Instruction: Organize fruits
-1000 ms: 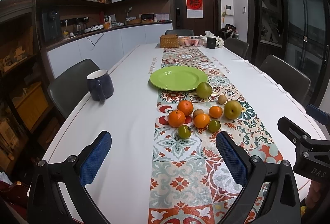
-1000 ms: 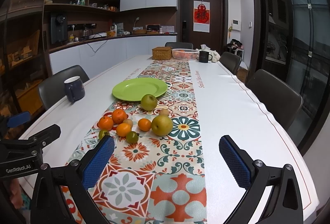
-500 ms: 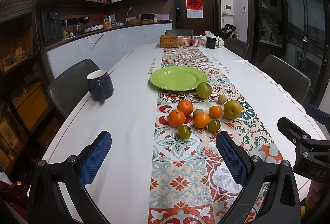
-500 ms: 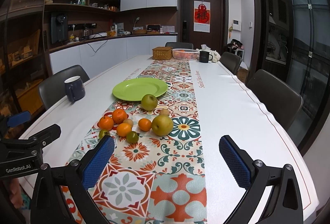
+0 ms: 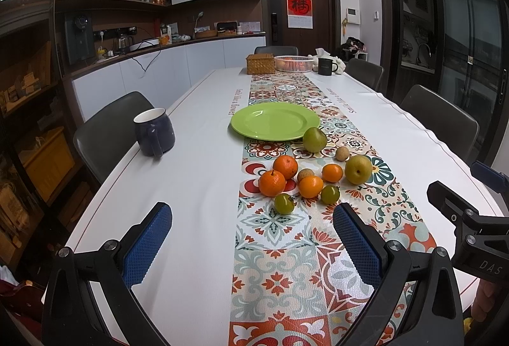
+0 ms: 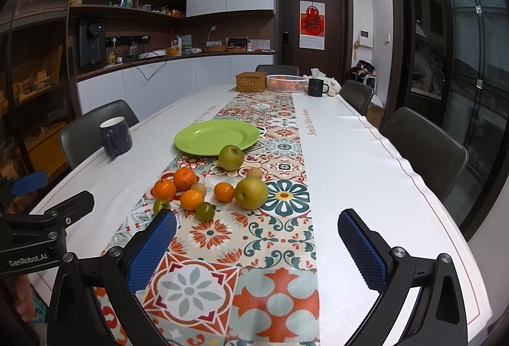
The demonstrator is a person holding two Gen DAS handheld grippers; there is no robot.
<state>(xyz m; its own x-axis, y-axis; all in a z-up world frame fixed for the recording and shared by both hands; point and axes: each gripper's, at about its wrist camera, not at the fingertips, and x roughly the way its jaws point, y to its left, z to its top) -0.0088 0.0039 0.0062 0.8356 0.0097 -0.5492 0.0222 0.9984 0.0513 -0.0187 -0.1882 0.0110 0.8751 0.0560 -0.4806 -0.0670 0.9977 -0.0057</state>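
A cluster of fruit lies on the patterned table runner: several oranges (image 5: 272, 182) (image 6: 184, 179), two small green fruits (image 5: 284, 203) (image 6: 205, 211), two yellow-green pears (image 5: 358, 169) (image 6: 251, 193) and small brown fruits. An empty green plate (image 5: 275, 120) (image 6: 217, 136) sits just beyond them. My left gripper (image 5: 251, 228) is open above the near table, short of the fruit, holding nothing. My right gripper (image 6: 257, 234) is open too, hovering near the table's front with the fruit ahead and to its left.
A dark blue mug (image 5: 154, 132) (image 6: 115, 136) stands at the table's left side. At the far end are a wicker box (image 5: 260, 63), a white basket (image 5: 293, 63) and a black mug (image 5: 326, 66). Chairs (image 6: 423, 142) line both sides.
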